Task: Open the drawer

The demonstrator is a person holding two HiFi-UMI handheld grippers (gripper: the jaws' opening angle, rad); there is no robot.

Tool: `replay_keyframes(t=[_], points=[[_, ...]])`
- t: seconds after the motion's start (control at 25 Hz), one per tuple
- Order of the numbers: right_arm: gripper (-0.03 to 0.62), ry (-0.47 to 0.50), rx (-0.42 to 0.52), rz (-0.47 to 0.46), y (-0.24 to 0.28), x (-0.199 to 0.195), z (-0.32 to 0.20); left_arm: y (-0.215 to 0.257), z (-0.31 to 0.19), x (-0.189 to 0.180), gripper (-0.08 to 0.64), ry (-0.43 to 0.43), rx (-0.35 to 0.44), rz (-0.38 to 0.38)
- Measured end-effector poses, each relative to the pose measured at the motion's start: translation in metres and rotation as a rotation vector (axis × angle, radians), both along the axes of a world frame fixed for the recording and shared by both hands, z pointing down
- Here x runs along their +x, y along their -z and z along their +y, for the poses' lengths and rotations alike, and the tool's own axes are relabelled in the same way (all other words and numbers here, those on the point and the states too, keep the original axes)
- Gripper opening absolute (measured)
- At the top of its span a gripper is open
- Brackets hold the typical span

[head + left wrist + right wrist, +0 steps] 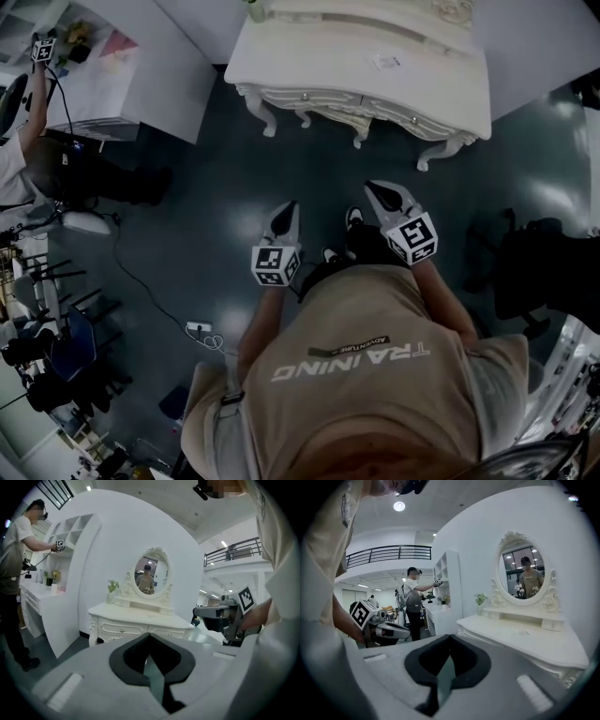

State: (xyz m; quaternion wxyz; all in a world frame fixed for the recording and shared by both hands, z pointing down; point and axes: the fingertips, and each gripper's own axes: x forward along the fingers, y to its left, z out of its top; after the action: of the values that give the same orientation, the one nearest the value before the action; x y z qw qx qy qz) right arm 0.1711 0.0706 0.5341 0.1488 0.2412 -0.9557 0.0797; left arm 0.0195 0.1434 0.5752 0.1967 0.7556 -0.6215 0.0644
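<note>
Table (356, 56): white, ornate, upper centre of head view. Mirror (152, 576) on it appears only in gripper views.
Drawer (123, 630): in table front, fully closed, knob untouched. Task judged not begun; approach, grasp and pull all left.
Left gripper (289, 208), right gripper (375, 189): frame centre, well apart from table, both clenched, empty.
Head view alone shows floor (234, 187) between grippers and table.
</note>
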Motion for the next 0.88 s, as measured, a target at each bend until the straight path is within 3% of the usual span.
replay_keyframes(t=[0.36, 0.52, 0.68, 0.88], points=[[0.003, 0.13, -0.017, -0.08, -0.008, -0.03, -0.082, 0.036, -0.068, -0.003, -0.002, 0.061, -0.014, -0.076], [0.003, 0.206, -0.034, -0.074, -0.016, -0.043, -0.11, 0.037, -0.092, -0.01, -0.002, 0.123, -0.043, -0.064], [0.003, 0.171, -0.016, -0.08, -0.029, -0.037, -0.141, 0.031, -0.117, -0.009, -0.002, 0.168, -0.045, -0.049], [0.003, 0.131, -0.088, -0.055, -0.046, -0.042, -0.165, 0.034, -0.131, -0.024, -0.002, 0.168, -0.035, -0.06]])
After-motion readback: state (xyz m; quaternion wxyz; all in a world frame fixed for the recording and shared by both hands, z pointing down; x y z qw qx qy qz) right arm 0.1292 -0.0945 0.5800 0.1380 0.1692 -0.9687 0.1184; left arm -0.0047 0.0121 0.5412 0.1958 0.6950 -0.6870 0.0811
